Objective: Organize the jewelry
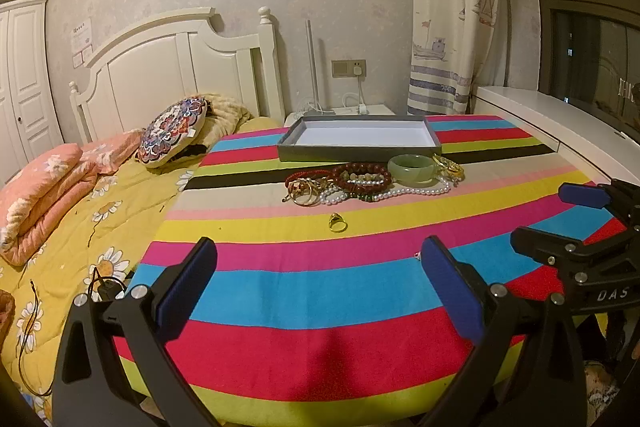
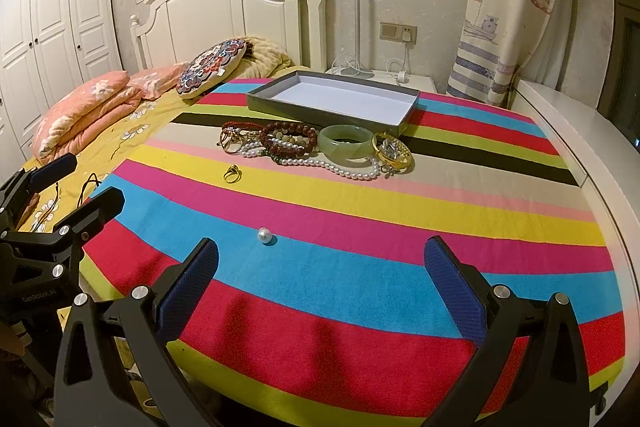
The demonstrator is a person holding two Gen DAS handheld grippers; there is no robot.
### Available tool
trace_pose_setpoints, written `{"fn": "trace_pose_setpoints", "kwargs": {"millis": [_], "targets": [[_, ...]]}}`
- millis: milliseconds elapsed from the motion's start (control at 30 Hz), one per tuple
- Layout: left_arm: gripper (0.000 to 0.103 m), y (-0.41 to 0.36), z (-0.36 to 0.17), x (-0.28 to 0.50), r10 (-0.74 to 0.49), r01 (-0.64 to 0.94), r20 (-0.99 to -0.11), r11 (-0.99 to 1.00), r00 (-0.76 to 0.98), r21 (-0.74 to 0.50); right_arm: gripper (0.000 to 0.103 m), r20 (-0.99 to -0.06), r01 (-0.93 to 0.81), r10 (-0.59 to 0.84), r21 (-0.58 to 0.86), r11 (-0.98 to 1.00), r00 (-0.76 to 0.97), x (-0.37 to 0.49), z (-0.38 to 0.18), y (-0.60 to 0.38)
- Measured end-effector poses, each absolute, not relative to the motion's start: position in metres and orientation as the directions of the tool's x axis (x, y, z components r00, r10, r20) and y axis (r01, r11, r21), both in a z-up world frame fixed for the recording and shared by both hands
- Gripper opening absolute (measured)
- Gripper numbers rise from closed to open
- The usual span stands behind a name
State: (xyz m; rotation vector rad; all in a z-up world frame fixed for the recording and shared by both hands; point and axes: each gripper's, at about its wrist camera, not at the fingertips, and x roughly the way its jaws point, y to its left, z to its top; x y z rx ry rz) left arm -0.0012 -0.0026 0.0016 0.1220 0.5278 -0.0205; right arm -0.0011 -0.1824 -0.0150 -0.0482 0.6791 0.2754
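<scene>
A grey tray with a white floor [image 1: 360,149] [image 2: 328,107] lies at the far side of a striped cloth. In front of it is a heap of jewelry: a green jade bangle [image 1: 412,168] [image 2: 347,141], dark red bead bracelets [image 1: 362,179] [image 2: 288,137], a pearl necklace [image 1: 416,191] [image 2: 340,167], gold bangles [image 1: 450,167] [image 2: 394,151] and gold rings [image 1: 304,191] [image 2: 232,141]. A single gold ring [image 1: 338,223] [image 2: 232,173] lies nearer. A loose pearl [image 2: 265,236] lies close to my right gripper. My left gripper [image 1: 320,287] is open and empty above the near cloth. My right gripper [image 2: 322,287] is open and empty too.
The striped cloth [image 1: 320,307] covers a table beside a bed with a yellow flowered quilt [image 1: 80,219], pink folded bedding [image 1: 48,187] and a round patterned cushion [image 1: 174,131]. A white ledge [image 1: 560,123] runs along the right. Each gripper shows in the other's view, the right one [image 1: 568,223] and the left one [image 2: 72,187].
</scene>
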Motion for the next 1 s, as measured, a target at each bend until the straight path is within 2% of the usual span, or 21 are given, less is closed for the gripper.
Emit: {"fn": "trace_pose_setpoints", "kwargs": {"millis": [433, 733, 1000], "targets": [[0.101, -0.005, -0.01, 0.001, 0.05, 0.05, -0.517, 0.983, 0.855, 0.178, 0.099, -0.635, -0.274, 0.25, 0.062, 0.96, 0.731, 0.004, -0.022, -0.184], [0.101, -0.006, -0.027, 0.03, 0.02, 0.065, -0.567, 0.99, 0.823, 0.128, 0.099, -0.664, -0.283, 0.33, 0.182, 0.942, 0.671, 0.039, -0.038, -0.194], [0.101, 0.002, -0.05, 0.078, 0.04, 0.034, -0.645, 0.994, 0.763, 0.101, 0.099, -0.71, -0.232, 0.315, 0.215, 0.949, 0.63, 0.088, -0.055, -0.207]]}}
